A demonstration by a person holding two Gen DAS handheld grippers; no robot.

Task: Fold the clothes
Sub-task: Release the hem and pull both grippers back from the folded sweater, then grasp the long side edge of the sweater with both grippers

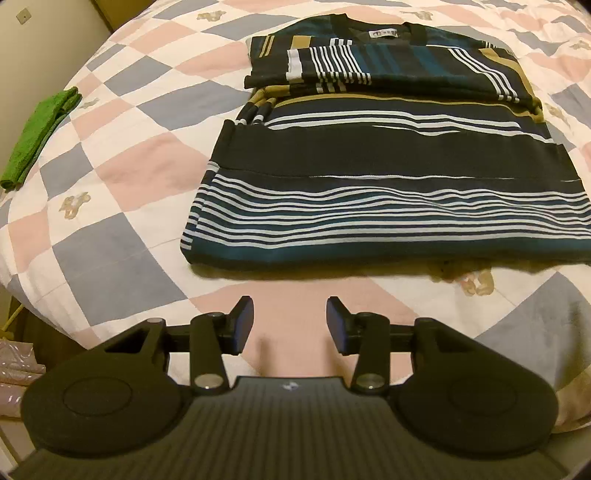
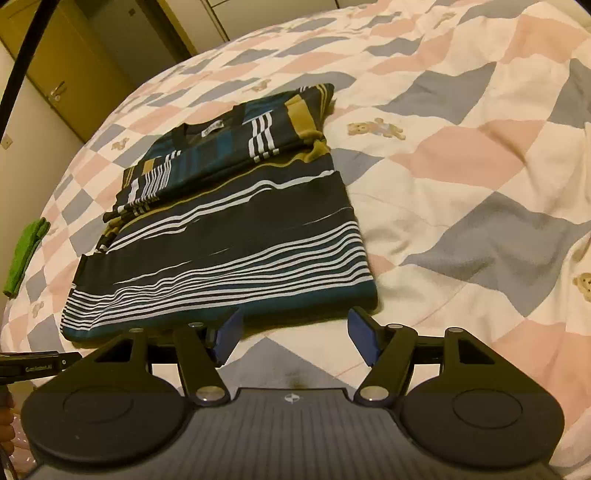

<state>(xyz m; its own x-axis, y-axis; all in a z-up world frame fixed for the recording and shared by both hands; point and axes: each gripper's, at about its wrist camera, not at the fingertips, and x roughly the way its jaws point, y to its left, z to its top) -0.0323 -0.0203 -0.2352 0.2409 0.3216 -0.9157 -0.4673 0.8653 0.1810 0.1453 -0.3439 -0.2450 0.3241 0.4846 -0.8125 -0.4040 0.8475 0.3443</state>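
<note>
Striped shirt's (image 1: 388, 177) right side beyond the left view's edge; collar label (image 1: 383, 34) print illegible.

Each gripper is matte black: a ribbed grey-black centre plate with a small white emblem, two round discs with raised ovals, and linkage arms pinned by silver screws. The left gripper (image 1: 290, 325) carries dark navy pads (image 1: 243, 323), and the right gripper (image 2: 295, 334) has brighter blue pads (image 2: 364, 338). At the lower left of the right wrist view, a black bar bears small white lettering.
</note>
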